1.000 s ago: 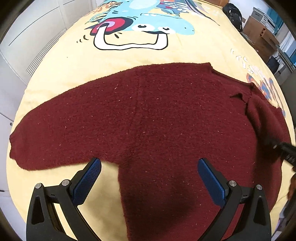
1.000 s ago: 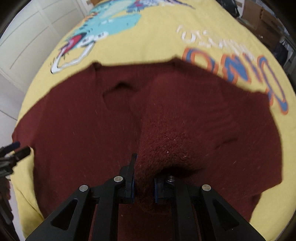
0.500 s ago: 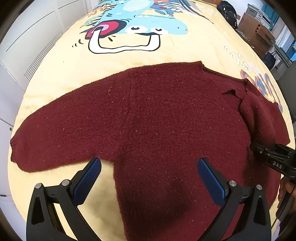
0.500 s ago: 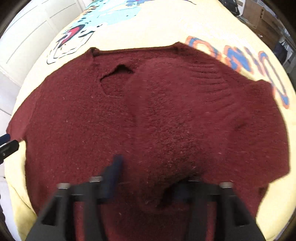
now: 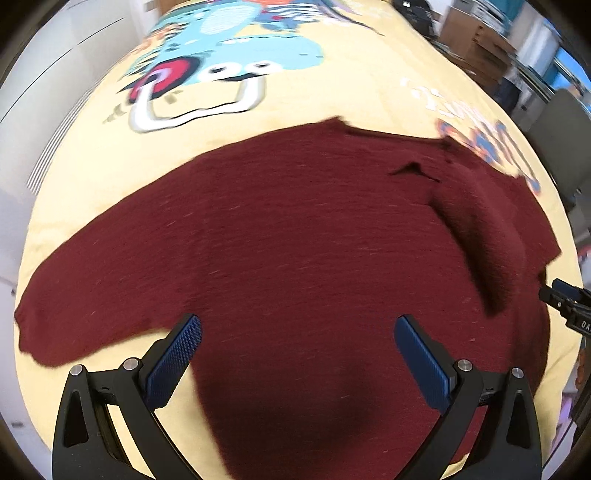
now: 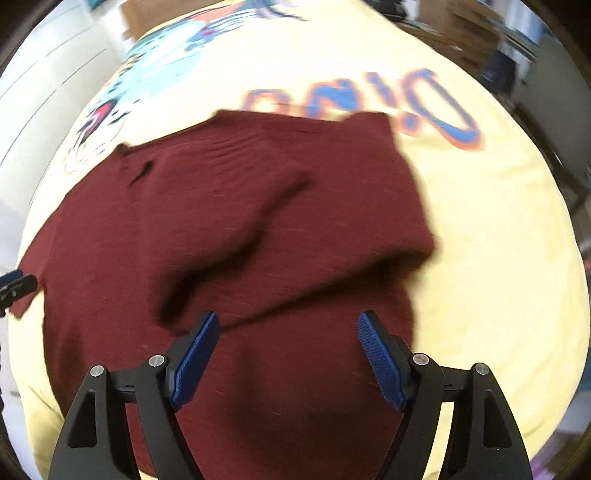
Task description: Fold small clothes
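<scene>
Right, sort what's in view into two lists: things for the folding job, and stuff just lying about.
For the job:
maroon sweater
left gripper, open
right gripper, jaws opening, gripping nothing

Lying about:
yellow dinosaur-print sheet underneath
cardboard boxes beyond the bed

The place looked like a room used partly for storage or office work, with a bed or large padded surface in it. A pale yellow cloth cover printed with a blue cartoon dinosaur and orange-outlined blue lettering spread across the whole surface. White panelled cupboard doors stood along one side. Beyond the far edge were stacked brown cardboard boxes, a black bag and a grey chair back, all blurred.
</scene>
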`<control>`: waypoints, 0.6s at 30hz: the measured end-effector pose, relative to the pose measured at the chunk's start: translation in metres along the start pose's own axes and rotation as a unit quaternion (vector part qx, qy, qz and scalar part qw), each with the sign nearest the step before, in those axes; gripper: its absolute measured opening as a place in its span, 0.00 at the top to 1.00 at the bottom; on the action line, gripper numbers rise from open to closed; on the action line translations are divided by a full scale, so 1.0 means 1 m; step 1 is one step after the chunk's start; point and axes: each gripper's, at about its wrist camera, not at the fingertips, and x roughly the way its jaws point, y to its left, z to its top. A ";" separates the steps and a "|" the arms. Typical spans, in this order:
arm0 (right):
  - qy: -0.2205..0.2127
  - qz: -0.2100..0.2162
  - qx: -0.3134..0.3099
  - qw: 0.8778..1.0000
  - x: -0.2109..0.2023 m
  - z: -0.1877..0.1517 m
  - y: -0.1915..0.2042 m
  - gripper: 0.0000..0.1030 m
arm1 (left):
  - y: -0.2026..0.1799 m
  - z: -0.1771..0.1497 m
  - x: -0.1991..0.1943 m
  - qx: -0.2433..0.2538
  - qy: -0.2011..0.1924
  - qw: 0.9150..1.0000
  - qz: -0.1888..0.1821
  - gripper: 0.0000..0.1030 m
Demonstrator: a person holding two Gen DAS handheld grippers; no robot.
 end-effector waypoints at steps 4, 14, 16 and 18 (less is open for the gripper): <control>0.003 -0.021 0.026 0.999 0.001 -0.009 -0.028 0.24 | -0.045 0.016 0.005 0.046 -0.003 0.999 -0.019 0.01; 0.005 -0.018 0.061 0.998 0.005 -0.020 -0.060 0.24 | -0.181 0.049 0.031 0.188 -0.003 0.982 -0.036 0.01; 0.004 -0.015 0.066 0.998 0.006 -0.019 -0.063 0.24 | -0.200 0.051 0.039 0.214 0.000 0.976 -0.034 0.01; 0.004 -0.013 0.070 0.997 0.006 -0.020 -0.065 0.24 | -0.221 0.054 0.054 0.242 0.012 0.970 -0.023 0.01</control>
